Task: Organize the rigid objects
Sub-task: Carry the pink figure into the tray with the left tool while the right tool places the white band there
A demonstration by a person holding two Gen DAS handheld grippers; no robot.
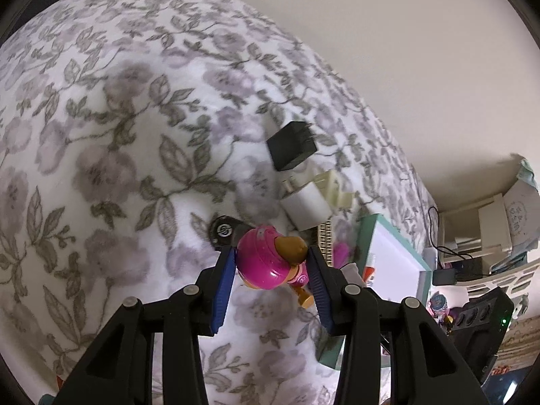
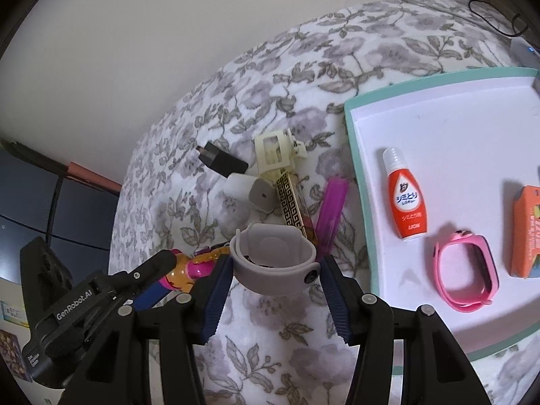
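A pink toy pup figure (image 1: 266, 260) with a brown head hangs above the floral blanket (image 1: 118, 135), and my left gripper (image 1: 271, 256) is shut on it, blue pads against both its sides. My right gripper (image 2: 275, 263) is shut on a grey smartwatch (image 2: 270, 263), whose looped strap sits between the pads, lifted off the blanket. In the right wrist view the left gripper (image 2: 172, 271) shows at lower left with the pink toy (image 2: 199, 266) in it. A white tray (image 2: 357, 168) with a teal rim lies to the right.
The tray holds an orange bottle (image 2: 405, 199), a pink watch (image 2: 467, 270) and an orange box (image 2: 526, 233). On the blanket lie a black charger (image 2: 221, 162), a white charger (image 2: 260, 195), a cream plastic piece (image 2: 273, 152), a gold-patterned bar (image 2: 292, 202) and a purple comb (image 2: 332, 212).
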